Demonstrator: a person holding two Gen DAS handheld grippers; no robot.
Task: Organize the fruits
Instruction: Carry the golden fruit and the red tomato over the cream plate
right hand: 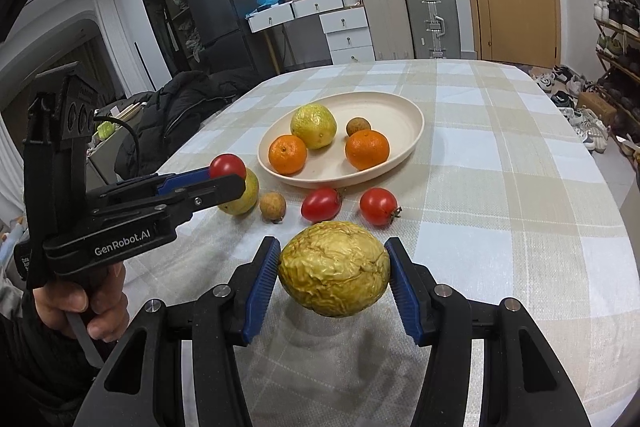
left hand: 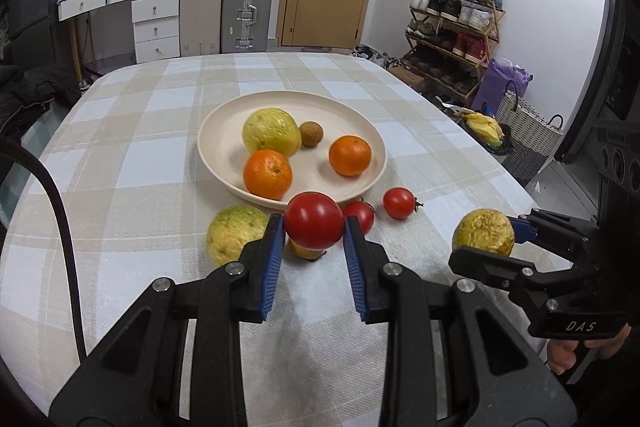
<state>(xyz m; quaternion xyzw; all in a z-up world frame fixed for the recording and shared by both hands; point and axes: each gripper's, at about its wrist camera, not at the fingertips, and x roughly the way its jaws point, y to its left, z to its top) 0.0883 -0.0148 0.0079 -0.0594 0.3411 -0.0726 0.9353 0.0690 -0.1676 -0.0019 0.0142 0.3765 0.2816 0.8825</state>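
Observation:
My left gripper (left hand: 314, 233) is shut on a red tomato (left hand: 314, 225), held above the checked tablecloth just in front of the cream plate (left hand: 360, 125). The plate holds a yellow-green fruit (left hand: 271, 131), a small brown longan (left hand: 311, 133) and two oranges (left hand: 267, 174) (left hand: 349, 155). My right gripper (right hand: 334, 269) is shut on a wrinkled yellow passion fruit (right hand: 334, 269), lifted off the table at the right. On the cloth lie two more tomatoes (right hand: 321, 203) (right hand: 378, 206), a longan (right hand: 272, 207) and another yellow-green fruit (left hand: 234, 234).
The table edge curves away at left and right. A dark jacket (right hand: 176, 107) lies on a seat at the table's left. Suitcases, white drawers and a door stand behind; a shoe rack (left hand: 452, 23) and bags sit at the right.

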